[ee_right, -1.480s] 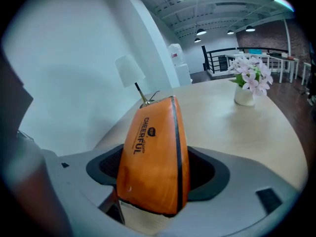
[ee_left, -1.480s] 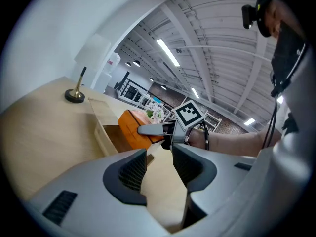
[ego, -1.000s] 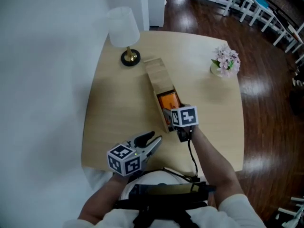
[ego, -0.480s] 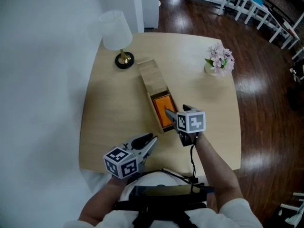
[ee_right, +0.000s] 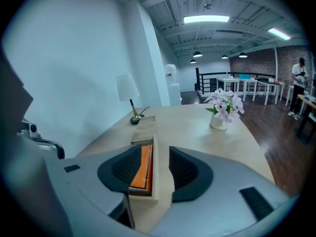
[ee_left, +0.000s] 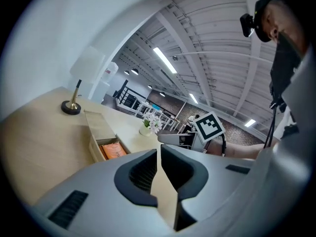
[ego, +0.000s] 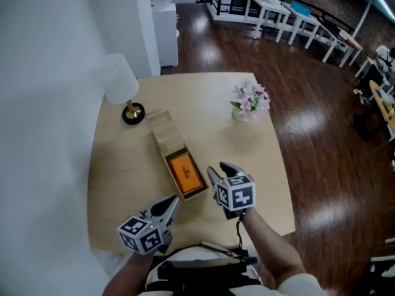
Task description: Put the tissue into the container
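Note:
A long wooden box [ego: 176, 158], the container, lies on the round-cornered table [ego: 123, 165]. Its near half is open, and an orange tissue pack [ego: 185, 172] lies flat inside. My right gripper [ego: 217, 171] hovers just right of the box's near end. Its jaws are closing with nothing between them, and past them I see the box [ee_right: 143, 128] and the pack [ee_right: 142, 166]. My left gripper [ego: 168, 207] is at the table's near edge, its jaws closing to a thin slit on nothing. The left gripper view shows the box [ee_left: 98, 126], the pack [ee_left: 112, 151] and the right gripper [ee_left: 173, 138].
A white-shaded lamp [ego: 121, 83] stands at the table's far left, just beyond the box. A small vase of pink flowers [ego: 249, 100] stands at the far right. Dark wood floor surrounds the table, with white tables [ego: 290, 17] further off.
My right gripper has drawn back from over the pack in the box and now sits beside its near end, jaws narrower. My left gripper's jaws have closed. The pack stays in the box.

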Action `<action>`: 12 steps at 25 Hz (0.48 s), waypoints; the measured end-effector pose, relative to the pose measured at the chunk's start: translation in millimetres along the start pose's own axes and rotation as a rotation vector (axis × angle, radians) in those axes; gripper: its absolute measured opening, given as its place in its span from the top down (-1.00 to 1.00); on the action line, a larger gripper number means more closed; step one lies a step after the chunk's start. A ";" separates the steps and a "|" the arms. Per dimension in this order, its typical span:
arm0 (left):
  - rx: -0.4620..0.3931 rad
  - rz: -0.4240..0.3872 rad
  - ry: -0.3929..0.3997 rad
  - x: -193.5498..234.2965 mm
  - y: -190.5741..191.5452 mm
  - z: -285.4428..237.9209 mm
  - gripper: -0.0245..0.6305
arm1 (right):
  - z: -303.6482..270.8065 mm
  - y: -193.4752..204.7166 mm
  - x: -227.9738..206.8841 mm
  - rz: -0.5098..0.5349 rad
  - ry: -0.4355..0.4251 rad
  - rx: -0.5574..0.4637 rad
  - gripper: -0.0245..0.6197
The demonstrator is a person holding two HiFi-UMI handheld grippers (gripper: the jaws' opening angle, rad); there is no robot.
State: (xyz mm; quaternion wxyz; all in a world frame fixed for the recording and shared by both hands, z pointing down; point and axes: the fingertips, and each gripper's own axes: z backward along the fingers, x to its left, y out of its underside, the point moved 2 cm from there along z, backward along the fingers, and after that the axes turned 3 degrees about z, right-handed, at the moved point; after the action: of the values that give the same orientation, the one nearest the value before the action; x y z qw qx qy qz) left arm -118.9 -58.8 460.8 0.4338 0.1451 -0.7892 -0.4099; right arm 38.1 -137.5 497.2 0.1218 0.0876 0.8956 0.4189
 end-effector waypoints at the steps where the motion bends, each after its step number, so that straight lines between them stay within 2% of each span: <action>1: -0.004 -0.005 0.006 -5.3 -1.9 -2.5 0.87 | 8.0 -0.4 -4.2 0.009 0.006 -0.005 0.36; 4: -0.013 -0.015 0.022 -20.7 -4.2 -9.4 0.87 | 30.0 -1.2 -15.2 0.032 0.018 -0.029 0.43; 5: -0.014 -0.021 0.025 -24.9 -3.6 -12.1 0.93 | 36.4 -1.9 -19.3 0.033 0.022 -0.041 0.47; 12: 0.007 -0.035 0.032 -48.4 5.9 -27.7 0.93 | 77.4 -4.7 -47.6 0.008 0.060 -0.101 0.80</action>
State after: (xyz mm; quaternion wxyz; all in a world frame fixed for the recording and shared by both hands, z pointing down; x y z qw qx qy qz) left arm -67.8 -41.3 445.9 0.4386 0.1670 -0.7808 -0.4125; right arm 105.9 -96.3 452.6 0.0972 0.0723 0.8761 0.4666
